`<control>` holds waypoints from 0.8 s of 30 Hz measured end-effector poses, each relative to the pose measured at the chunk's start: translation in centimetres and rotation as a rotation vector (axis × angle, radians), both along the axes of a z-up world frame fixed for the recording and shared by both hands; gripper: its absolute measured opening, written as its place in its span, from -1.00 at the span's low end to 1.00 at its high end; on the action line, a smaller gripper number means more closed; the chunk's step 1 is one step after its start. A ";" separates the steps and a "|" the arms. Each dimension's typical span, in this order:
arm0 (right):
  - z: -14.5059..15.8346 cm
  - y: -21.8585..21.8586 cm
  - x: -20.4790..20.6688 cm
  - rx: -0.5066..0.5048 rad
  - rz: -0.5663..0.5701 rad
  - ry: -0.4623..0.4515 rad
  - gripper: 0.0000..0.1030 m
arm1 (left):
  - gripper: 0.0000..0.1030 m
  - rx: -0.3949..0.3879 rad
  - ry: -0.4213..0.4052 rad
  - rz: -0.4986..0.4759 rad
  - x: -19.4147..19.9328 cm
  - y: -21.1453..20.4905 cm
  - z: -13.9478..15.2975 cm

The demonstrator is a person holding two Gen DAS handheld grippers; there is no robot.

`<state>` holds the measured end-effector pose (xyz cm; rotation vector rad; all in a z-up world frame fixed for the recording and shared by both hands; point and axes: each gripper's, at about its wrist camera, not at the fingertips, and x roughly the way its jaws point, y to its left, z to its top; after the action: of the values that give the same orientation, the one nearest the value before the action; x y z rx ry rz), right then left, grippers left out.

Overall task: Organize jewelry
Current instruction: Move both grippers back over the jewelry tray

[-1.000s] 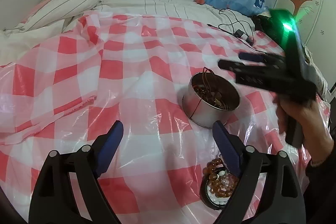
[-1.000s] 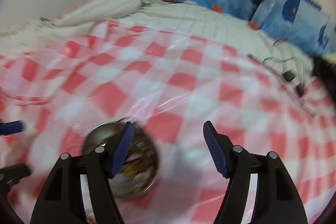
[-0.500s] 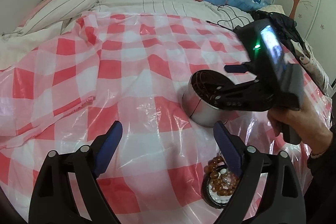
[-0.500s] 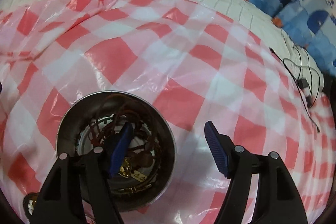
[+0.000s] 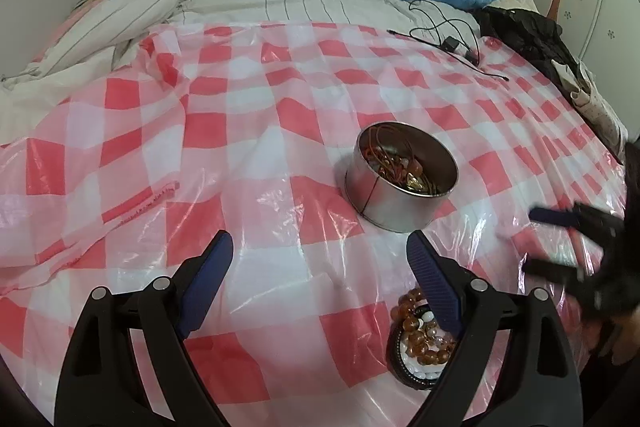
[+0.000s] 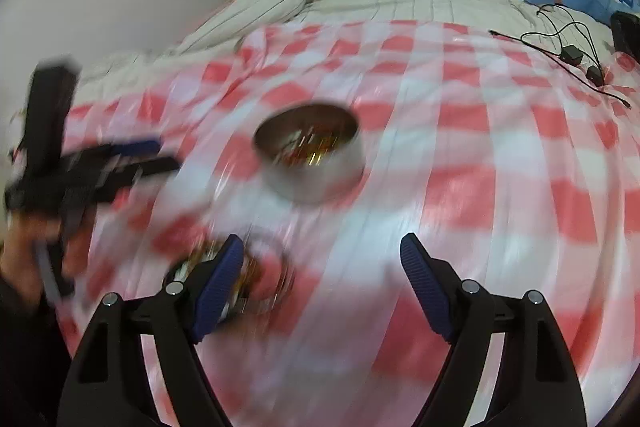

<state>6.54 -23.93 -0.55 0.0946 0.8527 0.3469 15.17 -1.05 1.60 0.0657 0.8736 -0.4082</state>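
**Blurred right view, both grippers empty over the checked sheet**

The right wrist view is smeared by motion: the round metal tin (image 6: 310, 155) and the pile beside the right gripper's (image 6: 322, 267) left finger are hard to make out. In the left wrist view the amber bead bracelets (image 5: 420, 339) lie in a dark ring, partly hidden behind the left gripper's (image 5: 320, 267) right finger. The right gripper shows there only as a dark blur at the frame's right edge.

The left gripper tilts down over the red-and-white plastic sheet (image 5: 240, 155), jaws spread wide, nothing between them. The right gripper's jaws are opening, also empty. The tin, holding tangled cords and beads, stands beyond the bracelets.
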 end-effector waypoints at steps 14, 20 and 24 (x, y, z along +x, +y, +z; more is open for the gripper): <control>-3.0 3.1 -0.7 -0.184 0.054 0.069 0.52 | 0.64 -0.026 0.014 -0.254 -2.7 -4.6 -0.5; -3.8 1.5 -0.1 -0.177 -0.002 0.113 0.53 | -0.04 0.020 0.040 -0.274 -3.1 -7.0 -2.2; -3.8 1.3 0.1 -0.176 -0.009 0.119 0.57 | -0.57 0.047 0.046 -0.278 -3.0 -7.5 -2.7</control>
<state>6.61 -22.67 -4.35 -0.0446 0.9963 0.2581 12.22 -8.54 -1.11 0.2231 0.9222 -0.6509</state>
